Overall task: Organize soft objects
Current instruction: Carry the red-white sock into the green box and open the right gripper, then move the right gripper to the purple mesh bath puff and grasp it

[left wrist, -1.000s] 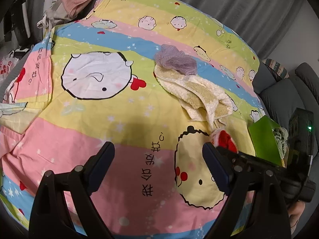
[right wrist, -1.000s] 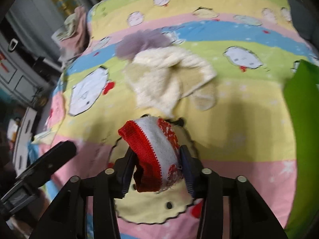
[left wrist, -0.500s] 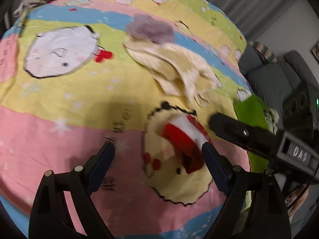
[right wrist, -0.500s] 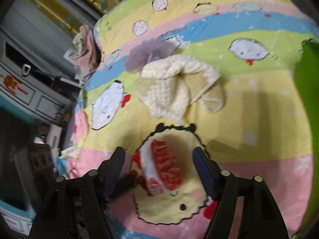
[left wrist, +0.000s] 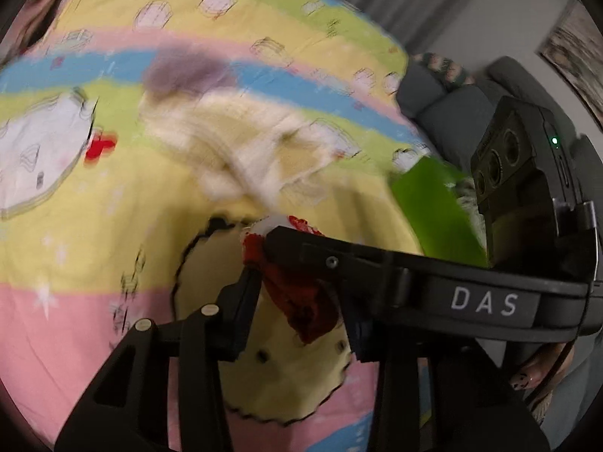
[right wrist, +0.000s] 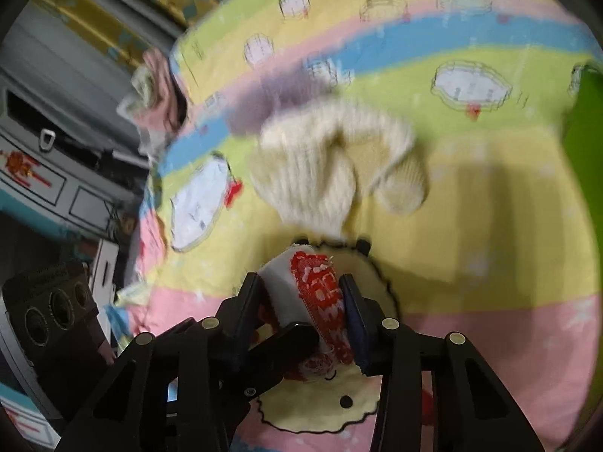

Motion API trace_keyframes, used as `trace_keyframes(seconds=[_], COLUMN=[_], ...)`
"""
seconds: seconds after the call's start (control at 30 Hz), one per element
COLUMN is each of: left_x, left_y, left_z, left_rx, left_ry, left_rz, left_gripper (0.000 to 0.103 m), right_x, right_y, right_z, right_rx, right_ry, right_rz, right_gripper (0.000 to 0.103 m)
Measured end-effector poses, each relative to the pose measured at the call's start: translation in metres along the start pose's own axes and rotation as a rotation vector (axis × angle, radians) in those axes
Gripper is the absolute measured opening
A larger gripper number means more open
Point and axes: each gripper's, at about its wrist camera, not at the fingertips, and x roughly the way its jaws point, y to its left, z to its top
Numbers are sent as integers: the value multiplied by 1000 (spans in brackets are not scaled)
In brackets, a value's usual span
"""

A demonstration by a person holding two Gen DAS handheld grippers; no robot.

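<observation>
A red and white sock [right wrist: 312,290] rests on the striped cartoon bedspread [right wrist: 471,226], over a yellow round-faced print. My right gripper [right wrist: 301,286] has the sock's white and patterned part between its closing jaws, and both pads press on it. In the left wrist view my left gripper [left wrist: 301,301] is closing on the sock's dark red end [left wrist: 305,305], with its pads against the cloth. The right gripper's dark finger [left wrist: 339,260] crosses just above the left gripper. One left finger [right wrist: 286,339] reaches in under the sock.
A crumpled cream knit cloth [right wrist: 331,165] lies just beyond the sock, with a purple fuzzy cloth [right wrist: 271,101] behind it. A green container [left wrist: 433,207] stands at the bed's right edge. Pink clothes [right wrist: 158,86] are heaped at the far left corner. A grey sofa [left wrist: 452,101] is at the right.
The right gripper let the sock down onto the bedspread, opened, then closed on it again. The left gripper swung right to the sock and went from wide open to closed on its red end.
</observation>
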Motion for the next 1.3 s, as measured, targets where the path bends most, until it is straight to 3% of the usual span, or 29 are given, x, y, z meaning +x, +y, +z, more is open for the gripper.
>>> trace_keyframes(seconds=[0.17, 0.33, 0.47, 0.7, 0.77, 0.93, 1.1, 1.23, 1.3], left_x=[-16, -6, 5, 42, 54, 81, 78, 69, 63], left_y=[-45, -103, -145, -191, -197, -198, -200, -198, -194], left_z=[16, 34, 40, 40, 42, 36, 35, 34, 34], left_rx=[139, 255, 363, 428, 427, 381, 383, 374, 360], left_ry=[-97, -107, -118, -52, -28, 31, 37, 41, 35], left_rz=[-48, -117, -174, -228, -235, -205, -204, -187, -184], left_gripper=[38, 38, 38, 38, 38, 38, 42, 56, 66], right_x=[-62, -123, -153, -169, -164, -150, -147, -151, -156], right_y=[-12, -41, -65, -111, -120, -140, -140, -137, -132], right_z=[8, 11, 10, 7, 8, 11, 12, 11, 9], right_rx=[26, 93, 141, 257, 284, 336, 344, 338, 320], right_ry=[-162, -324, -405, -427, -416, -367, -361, -377, -401], right_rz=[-27, -80, -138, -216, -305, -298, -317, -345, -382], right_gripper=[45, 45, 45, 45, 45, 44, 44, 44, 49])
